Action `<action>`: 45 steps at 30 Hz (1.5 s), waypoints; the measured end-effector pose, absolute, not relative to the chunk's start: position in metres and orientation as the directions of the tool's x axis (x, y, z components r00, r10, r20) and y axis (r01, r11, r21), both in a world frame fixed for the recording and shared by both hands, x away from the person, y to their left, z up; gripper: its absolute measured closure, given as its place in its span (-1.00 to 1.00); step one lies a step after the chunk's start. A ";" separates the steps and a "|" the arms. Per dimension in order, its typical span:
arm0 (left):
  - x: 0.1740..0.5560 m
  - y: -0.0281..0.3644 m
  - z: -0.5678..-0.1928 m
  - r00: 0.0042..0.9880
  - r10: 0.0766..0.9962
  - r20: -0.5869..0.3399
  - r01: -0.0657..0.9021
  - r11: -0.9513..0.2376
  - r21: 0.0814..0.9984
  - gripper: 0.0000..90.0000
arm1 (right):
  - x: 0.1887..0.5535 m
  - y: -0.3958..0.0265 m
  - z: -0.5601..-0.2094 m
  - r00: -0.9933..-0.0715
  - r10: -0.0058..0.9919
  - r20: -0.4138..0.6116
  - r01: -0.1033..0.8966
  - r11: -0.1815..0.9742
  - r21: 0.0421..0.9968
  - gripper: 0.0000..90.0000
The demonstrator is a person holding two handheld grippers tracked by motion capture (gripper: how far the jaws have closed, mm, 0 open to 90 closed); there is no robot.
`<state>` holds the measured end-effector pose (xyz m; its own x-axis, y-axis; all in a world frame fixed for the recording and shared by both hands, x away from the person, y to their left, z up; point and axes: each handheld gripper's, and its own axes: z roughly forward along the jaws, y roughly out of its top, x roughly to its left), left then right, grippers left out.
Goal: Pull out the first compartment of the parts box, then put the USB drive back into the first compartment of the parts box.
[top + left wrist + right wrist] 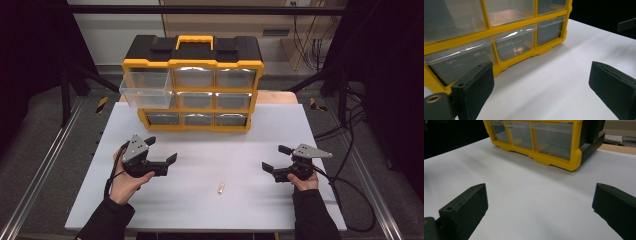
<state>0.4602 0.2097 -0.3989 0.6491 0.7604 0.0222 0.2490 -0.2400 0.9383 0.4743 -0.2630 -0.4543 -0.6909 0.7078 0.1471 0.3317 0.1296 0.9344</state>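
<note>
The left gripper is held w/ jaws spread wide, nothing gripped betw. them; same is seen in the left gripper view, where bare white table sheet lies betw. the two black fingers. The right gripper is likewise held wide open & empty; in the right gripper view only bare sheet is seen betw. its black pads.

A small pale cylindrical piece is found lying on the sheet, betw. the two grippers & nearer the person than both sets of fingertips, apart from each; not touched by either. What it's made of can't be told, too small.

A yellow-and-black plastic organiser box w/ clear drawers is stood ahead of both sets of fingers, at the far side of the table. Its top-left clear plastic drawer is pulled out & hangs fwd over the sheet, ahead of the left fingertips; other drawers are seen shut. In the left gripper view the box's bottom drawer row is close beyond the fingers, just past the one on that view's left. In the right gripper view the box is seen well beyond the fingertips.
</note>
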 end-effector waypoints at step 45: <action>0.451 0.156 -0.425 0.721 0.693 0.017 0.283 -0.317 0.905 -0.90 | 0.475 -0.264 -0.454 -0.692 0.707 0.145 0.332 0.133 0.934 -0.98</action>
